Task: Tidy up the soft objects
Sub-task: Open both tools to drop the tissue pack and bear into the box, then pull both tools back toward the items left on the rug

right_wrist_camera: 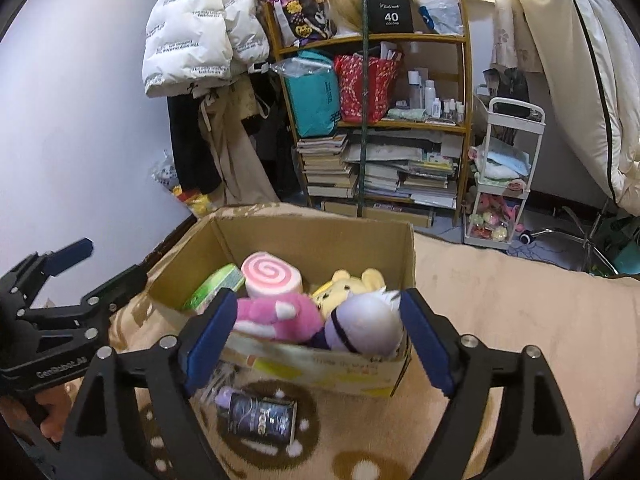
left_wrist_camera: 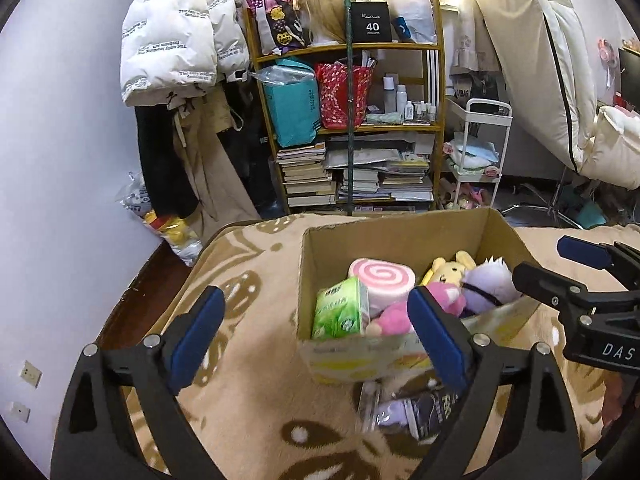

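A cardboard box (left_wrist_camera: 320, 256) (right_wrist_camera: 188, 264) stands on a beige patterned blanket. Inside lie a pink swirl roll cushion (left_wrist_camera: 382, 276) (right_wrist_camera: 270, 274), a green tissue pack (left_wrist_camera: 340, 314) (right_wrist_camera: 214, 286), a pink plush (left_wrist_camera: 400, 314) (right_wrist_camera: 276, 314), a yellow bear plush (left_wrist_camera: 450, 270) (right_wrist_camera: 352, 284) and a white-haired purple plush (left_wrist_camera: 486, 282) (right_wrist_camera: 362, 326). A dark packet with a purple item (left_wrist_camera: 416, 410) (right_wrist_camera: 260, 414) lies on the blanket in front of the box. My left gripper (left_wrist_camera: 316, 334) is open and empty, just before the box. My right gripper (right_wrist_camera: 316, 336) is open and empty, near the box's front edge.
A wooden shelf (left_wrist_camera: 352, 120) (right_wrist_camera: 380, 120) with bags, bottles and stacked books stands behind. Coats hang at the left (left_wrist_camera: 176, 40). A white trolley (right_wrist_camera: 508, 168) stands at the right. The blanket (left_wrist_camera: 248, 360) (right_wrist_camera: 500, 280) spreads around the box.
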A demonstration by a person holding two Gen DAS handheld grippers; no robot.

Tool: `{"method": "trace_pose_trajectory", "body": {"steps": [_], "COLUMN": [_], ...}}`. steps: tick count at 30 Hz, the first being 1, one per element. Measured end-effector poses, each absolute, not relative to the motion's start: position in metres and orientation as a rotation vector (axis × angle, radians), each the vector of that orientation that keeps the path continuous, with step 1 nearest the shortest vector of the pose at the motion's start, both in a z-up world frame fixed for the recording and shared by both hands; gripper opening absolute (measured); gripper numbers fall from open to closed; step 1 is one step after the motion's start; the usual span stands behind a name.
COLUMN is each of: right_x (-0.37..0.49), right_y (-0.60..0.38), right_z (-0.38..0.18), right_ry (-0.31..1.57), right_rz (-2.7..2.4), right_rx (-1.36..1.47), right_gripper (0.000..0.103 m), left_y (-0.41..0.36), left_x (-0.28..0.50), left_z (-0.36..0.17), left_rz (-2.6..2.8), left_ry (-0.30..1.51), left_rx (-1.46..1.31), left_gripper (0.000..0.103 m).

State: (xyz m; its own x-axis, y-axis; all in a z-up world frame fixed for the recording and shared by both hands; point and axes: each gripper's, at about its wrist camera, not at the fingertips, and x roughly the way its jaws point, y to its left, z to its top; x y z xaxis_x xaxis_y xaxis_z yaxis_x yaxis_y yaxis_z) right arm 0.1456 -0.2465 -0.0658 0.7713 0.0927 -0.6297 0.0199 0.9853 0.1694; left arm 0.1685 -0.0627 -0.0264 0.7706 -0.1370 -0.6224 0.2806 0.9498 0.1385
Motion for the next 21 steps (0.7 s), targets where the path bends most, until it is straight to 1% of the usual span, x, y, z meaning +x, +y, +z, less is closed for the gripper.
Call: {"method": "trace_pose_trajectory", "body": {"steps": [3, 8, 11, 13, 21], "right_x": [0.139, 0.127, 0.120, 0.116, 0.109], "right_y": [-0.245, -0.241, -0.239, -0.238, -0.235], "right_z": [-0.065, -0.063, -0.064, -0.066, -0.077], "right_ry": [0.703, 0.737, 0.753, 0.764, 0.822], "right_rz": [0.037, 0.039, 0.035, 0.031, 0.034], "right_rx": [0.168, 0.185, 0.183, 0.191, 0.202], "right_gripper": [0.091, 0.093, 0.096, 0.102, 0.102], "left_y": [-0.057, -0.042, -0.036, -0.035, -0.031], "left_x": [0.160, 0.149, 0.144, 0.143, 0.144], "left_z": [-0.025, -0.022, -0.022, -0.024, -0.038], "left_rz": [-0.238, -0.220, -0.207, -0.203, -0.233], "left_ry": [0.683, 0.737, 0.770, 0.789, 0.892], "left_rx": [0.225, 0.193, 0.189, 0.196, 0.195], "left_gripper": [0.094, 0.095, 0.096, 0.096, 0.096]}}
